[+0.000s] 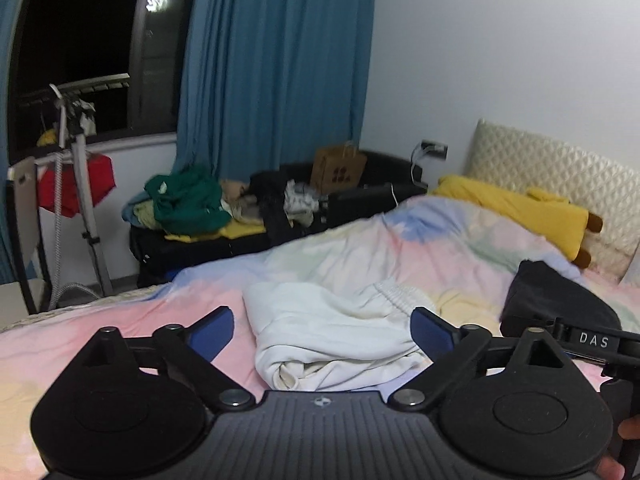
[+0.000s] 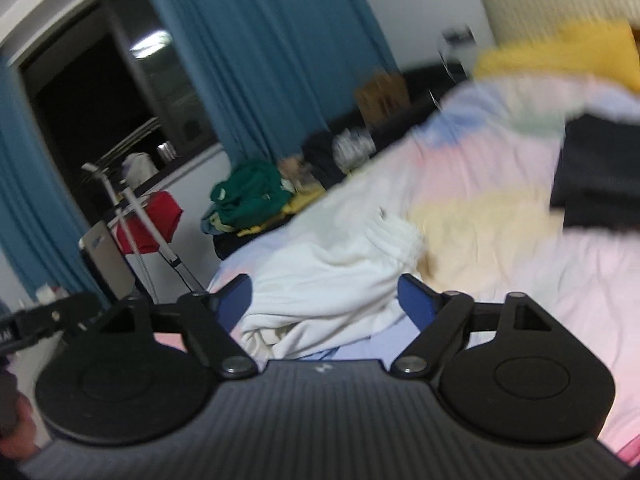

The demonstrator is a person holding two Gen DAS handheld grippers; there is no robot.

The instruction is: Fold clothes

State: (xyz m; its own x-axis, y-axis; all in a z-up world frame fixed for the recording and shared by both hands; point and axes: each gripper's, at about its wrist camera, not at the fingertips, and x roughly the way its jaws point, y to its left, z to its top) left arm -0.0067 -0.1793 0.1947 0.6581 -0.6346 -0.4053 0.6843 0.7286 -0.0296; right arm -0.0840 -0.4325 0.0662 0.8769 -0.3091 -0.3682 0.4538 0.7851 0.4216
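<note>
White cotton, bunched and half rolled, lies on the pastel bed cover point(image 1: 120, 320): the white garment point(image 1: 332, 328) sits just beyond both grippers, its elastic waistband toward the far right. The left gripper point(image 1: 322, 330) hangs over its near edge with jaws wide apart, holding nothing; the right gripper point(image 2: 324, 300) is likewise spread and empty, pointed at the same heap from the right. I judge both are lined up to pinch an edge and spread the cloth flat before folding. A dark folded item point(image 1: 556, 300) rests to the right, probably set aside as done. The left view is sharp and shows the yellow plush toy point(image 1: 520, 212) by the headboard; the right view is blurred, yet shows the garment's near fold more closely.
</note>
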